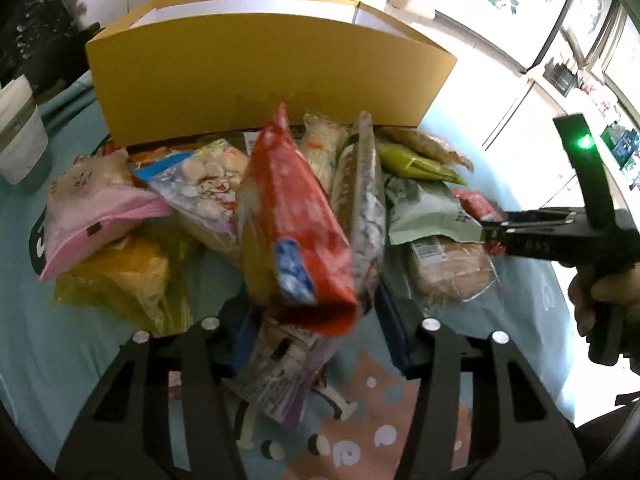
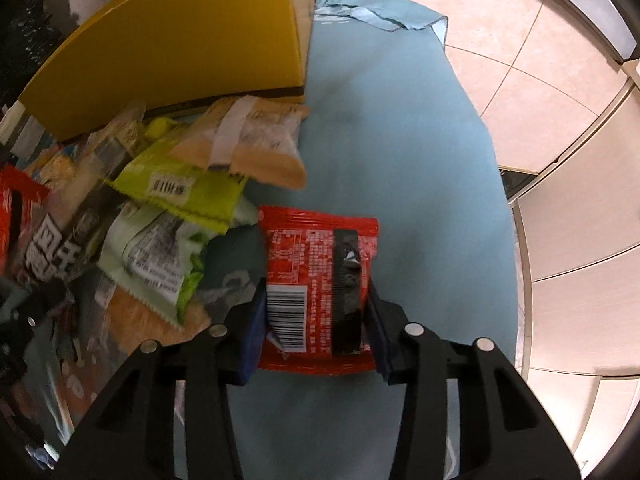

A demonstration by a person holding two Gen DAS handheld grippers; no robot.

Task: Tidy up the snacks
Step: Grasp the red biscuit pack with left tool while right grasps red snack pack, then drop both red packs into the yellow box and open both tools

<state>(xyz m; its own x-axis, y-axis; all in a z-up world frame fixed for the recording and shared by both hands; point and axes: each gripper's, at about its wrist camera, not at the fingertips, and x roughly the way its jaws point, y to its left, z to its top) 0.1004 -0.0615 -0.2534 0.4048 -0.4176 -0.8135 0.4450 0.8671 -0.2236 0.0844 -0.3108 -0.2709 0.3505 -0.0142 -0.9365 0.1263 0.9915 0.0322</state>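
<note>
Teal cloth (image 2: 400,152) covers the desk, with pale floor tiles (image 2: 520,40) beyond its edge. On that cloth lies a heap of snack packs, right in front of a yellow box (image 1: 260,80) that stands open at the far side.

At the near edge of the heap, the left tongs (image 1: 316,340) are clenched on an orange bag (image 1: 288,220) together with a clear, printed pack (image 1: 276,372) under it. The bag stands tilted up between the blue pads (image 1: 240,344), its top pointing toward the box.

At the right side of the heap, the right tongs (image 2: 316,340) grip a small red pack (image 2: 320,280) by both edges, barcode side up; whether it rests on the cloth or is just above it I cannot tell. From the left wrist view, a hand (image 1: 600,292) holds these tongs in from the right.

Around them lie a pink bag (image 1: 84,216), a yellow pack (image 1: 124,276), a pale green pack (image 2: 160,256), a lime pack (image 2: 180,188) and a tan pack (image 2: 256,140), overlapping one another. A white cup (image 1: 20,132) stands at the far left.
</note>
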